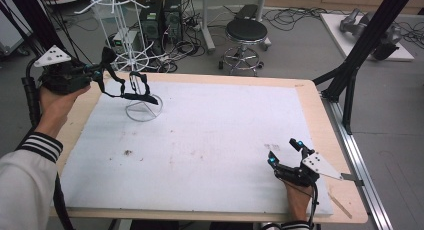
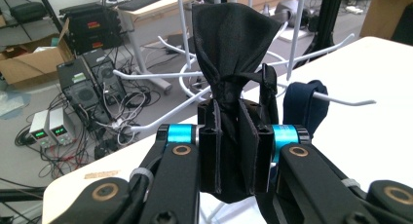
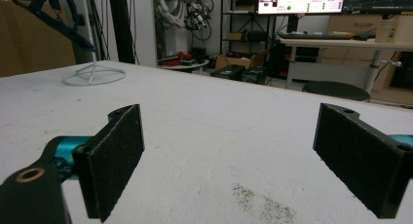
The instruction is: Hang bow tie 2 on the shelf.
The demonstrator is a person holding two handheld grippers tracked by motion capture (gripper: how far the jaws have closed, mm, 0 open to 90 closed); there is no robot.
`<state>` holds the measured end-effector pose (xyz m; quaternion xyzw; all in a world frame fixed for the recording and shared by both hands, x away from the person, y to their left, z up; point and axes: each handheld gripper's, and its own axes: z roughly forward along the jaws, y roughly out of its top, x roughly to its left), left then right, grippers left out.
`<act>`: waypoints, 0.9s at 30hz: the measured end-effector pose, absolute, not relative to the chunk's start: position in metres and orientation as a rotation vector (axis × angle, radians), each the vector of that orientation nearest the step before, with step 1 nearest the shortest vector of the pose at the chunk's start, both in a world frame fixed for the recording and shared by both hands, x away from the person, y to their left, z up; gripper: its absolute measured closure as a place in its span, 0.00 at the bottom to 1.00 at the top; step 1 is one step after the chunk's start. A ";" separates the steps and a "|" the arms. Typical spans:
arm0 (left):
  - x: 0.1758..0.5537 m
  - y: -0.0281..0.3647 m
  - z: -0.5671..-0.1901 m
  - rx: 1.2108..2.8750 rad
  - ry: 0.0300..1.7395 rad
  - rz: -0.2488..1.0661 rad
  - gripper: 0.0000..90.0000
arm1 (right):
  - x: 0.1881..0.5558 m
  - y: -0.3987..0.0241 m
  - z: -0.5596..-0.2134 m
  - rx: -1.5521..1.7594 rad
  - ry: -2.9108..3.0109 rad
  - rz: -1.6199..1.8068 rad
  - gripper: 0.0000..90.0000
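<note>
My left gripper is held above the table's far left corner, shut on a bunched piece of black cloth. From the cloth, black straps hang over a white wire stand. In the left gripper view the cloth rises out of the pinched jaws of the left gripper, in front of the stand's white arms and a dark blue strap. My right gripper rests on the white mat at the near right. In its own view the right gripper stands open with nothing between its pads.
The stand's ring base sits far across the mat. A round stool, computer boxes and cables lie on the floor beyond the table. A black frame post rises at the right edge. Small dark specks mark the mat.
</note>
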<state>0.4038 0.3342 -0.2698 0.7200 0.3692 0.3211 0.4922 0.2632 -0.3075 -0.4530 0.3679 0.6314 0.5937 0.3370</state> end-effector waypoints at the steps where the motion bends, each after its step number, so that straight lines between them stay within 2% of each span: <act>1: 0.403 0.335 -0.269 1.749 0.895 0.780 0.88 | 0.263 -0.307 -0.453 0.962 1.647 1.549 0.12; 9: 0.403 0.335 -0.269 1.749 0.900 0.776 0.87 | 0.263 -0.307 -0.453 0.963 1.646 1.548 0.12; 12: 0.403 0.335 -0.269 1.753 0.909 0.769 0.84 | 0.263 -0.307 -0.453 0.964 1.646 1.549 0.12; 14: 0.403 0.335 -0.270 1.761 0.927 0.762 0.76 | 0.263 -0.307 -0.453 0.960 1.646 1.547 0.12; 22: 0.402 0.335 -0.269 1.740 0.926 0.739 0.61 | 0.263 -0.307 -0.453 0.964 1.646 1.546 0.12; 27: 0.400 0.337 -0.269 1.703 0.914 0.724 0.42 | 0.263 -0.307 -0.453 0.957 1.646 1.542 0.12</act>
